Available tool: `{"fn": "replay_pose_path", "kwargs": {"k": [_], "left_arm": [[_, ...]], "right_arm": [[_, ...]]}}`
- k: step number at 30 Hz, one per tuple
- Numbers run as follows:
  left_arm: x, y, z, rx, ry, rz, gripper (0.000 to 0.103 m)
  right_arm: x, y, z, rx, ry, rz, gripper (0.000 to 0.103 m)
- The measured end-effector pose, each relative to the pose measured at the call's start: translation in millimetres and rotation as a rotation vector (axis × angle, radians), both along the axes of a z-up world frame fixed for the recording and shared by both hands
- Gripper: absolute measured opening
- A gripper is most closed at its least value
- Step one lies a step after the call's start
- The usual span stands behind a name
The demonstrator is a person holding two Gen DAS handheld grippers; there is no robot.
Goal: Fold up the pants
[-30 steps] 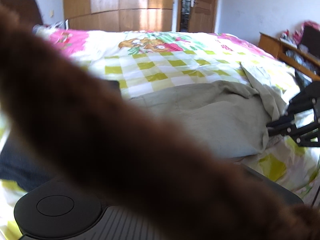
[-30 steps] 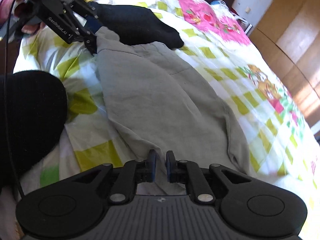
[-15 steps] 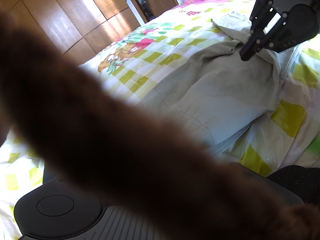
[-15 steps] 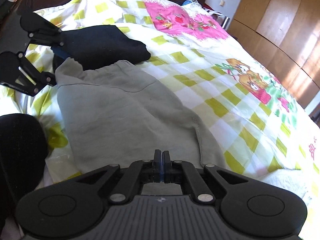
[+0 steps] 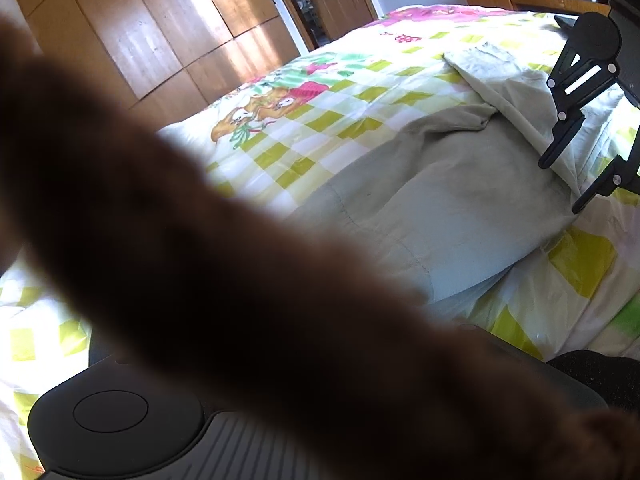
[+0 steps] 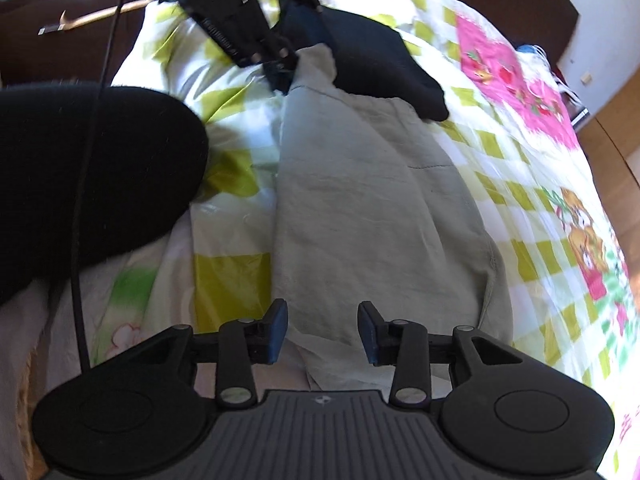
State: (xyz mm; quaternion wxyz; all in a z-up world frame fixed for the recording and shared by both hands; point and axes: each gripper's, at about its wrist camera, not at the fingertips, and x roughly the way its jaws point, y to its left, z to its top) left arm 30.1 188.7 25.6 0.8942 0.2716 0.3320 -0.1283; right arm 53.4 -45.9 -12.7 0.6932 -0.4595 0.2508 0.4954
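Right gripper [image 6: 322, 330] released, jaws spread over the grey pants [image 6: 372, 216] on checked bedspread [image 6: 532, 208]; left gripper [image 6: 286, 70] at far corner, can't tell if clenched.

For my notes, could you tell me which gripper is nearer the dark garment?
Left. The left gripper is beside the dark garment, at the pants' far end; the right gripper is open at their near end.
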Motion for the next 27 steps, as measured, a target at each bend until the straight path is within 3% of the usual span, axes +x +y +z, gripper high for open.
{"fn": "replay_pose_path", "kwargs": {"k": [4, 9, 10, 11, 13, 16, 20, 22, 24, 27], "left_arm": [[4.9, -0.2, -1.4, -0.003, 0.004, 0.003, 0.042], [13.0, 4.8, 3.7, -0.046, 0.0, 0.029, 0.037], [14.1, 5.6, 4.5, -0.054, 0.003, 0.031, 0.037], [14.0, 4.9, 4.6, -0.051, 0.003, 0.027, 0.036], [12.7, 2.5, 3.7, -0.033, 0.002, 0.017, 0.036], [18.9, 2.8, 3.3, -0.036, 0.015, 0.026, 0.032], [36.0, 2.6, 22.0, -0.029, -0.064, 0.027, 0.03], [45.8, 3.4, 38.5, -0.043, -0.132, 0.038, 0.03], [50.4, 3.4, 51.1, -0.07, -0.194, 0.037, 0.029], [49.5, -1.2, 45.6, -0.079, -0.194, 0.031, 0.028]], "right_arm": [[0.8, -1.5, 1.9, -0.019, 0.036, 0.022, 0.053], [4.4, -0.1, -4.1, -0.037, -0.045, -0.019, 0.051], [6.9, 1.4, -3.6, -0.037, -0.042, -0.035, 0.043], [10.2, 3.1, -2.0, -0.036, -0.034, -0.064, 0.016], [17.1, 4.7, 3.6, -0.02, -0.019, -0.113, 0.017], [33.1, 1.3, 24.6, 0.041, -0.065, -0.206, 0.017], [60.5, -14.8, 80.7, 0.193, -0.239, -0.388, 0.017], [57.3, -21.5, 101.7, 0.266, -0.301, -0.403, 0.017], [48.4, -21.7, 102.2, 0.288, -0.296, -0.398, 0.017], [27.9, -11.2, 53.8, 0.218, -0.151, -0.362, 0.017]]}}
